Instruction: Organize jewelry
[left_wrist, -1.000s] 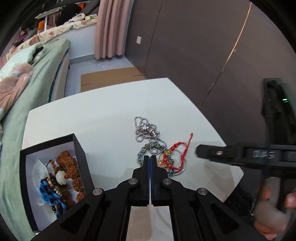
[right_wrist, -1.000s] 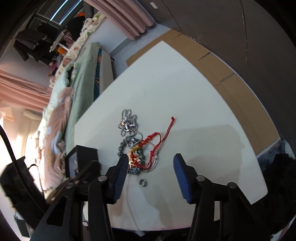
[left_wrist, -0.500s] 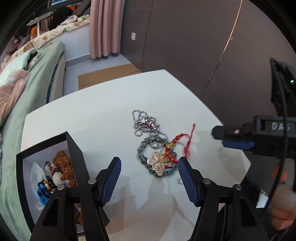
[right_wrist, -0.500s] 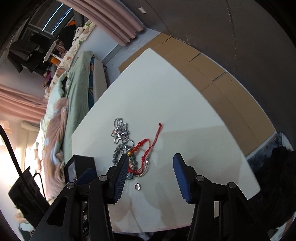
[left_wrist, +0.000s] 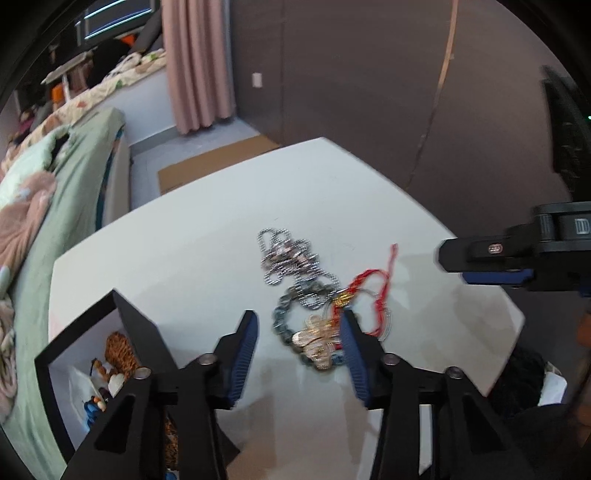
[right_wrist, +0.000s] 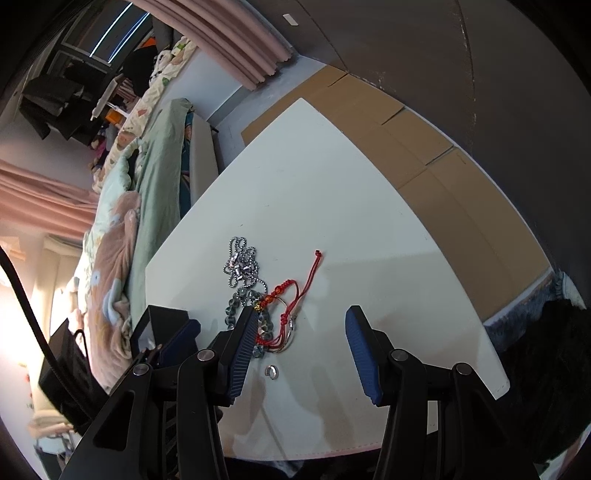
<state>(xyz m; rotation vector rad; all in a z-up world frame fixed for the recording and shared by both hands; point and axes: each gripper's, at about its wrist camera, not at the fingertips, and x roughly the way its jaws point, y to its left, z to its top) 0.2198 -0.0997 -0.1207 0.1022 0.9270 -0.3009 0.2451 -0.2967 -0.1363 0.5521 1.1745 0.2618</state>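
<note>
A tangle of jewelry lies on the white table (left_wrist: 192, 251): a silver ball chain (left_wrist: 284, 254), a grey-green bead bracelet (left_wrist: 282, 319), a gold clover piece (left_wrist: 317, 341) and a red cord bracelet (left_wrist: 373, 291). My left gripper (left_wrist: 298, 334) is open above the table, its fingers either side of the bead bracelet and clover piece. My right gripper (right_wrist: 301, 332) is open and empty, just right of the pile (right_wrist: 258, 295). A small silver ring (right_wrist: 271, 371) lies apart, near the front edge. The black box (left_wrist: 92, 354) at the left holds brown bead bracelets.
A bed with green and pink bedding (left_wrist: 40, 206) runs along the table's left side. Cardboard (right_wrist: 406, 147) covers the floor beyond the table. A dark wall (left_wrist: 351, 92) stands behind. The right gripper's body (left_wrist: 517, 254) shows at the right of the left wrist view.
My left gripper opened from shut and has moved forward so its fingers flank the jewelry pile. The right gripper stayed open and drew back slightly.
</note>
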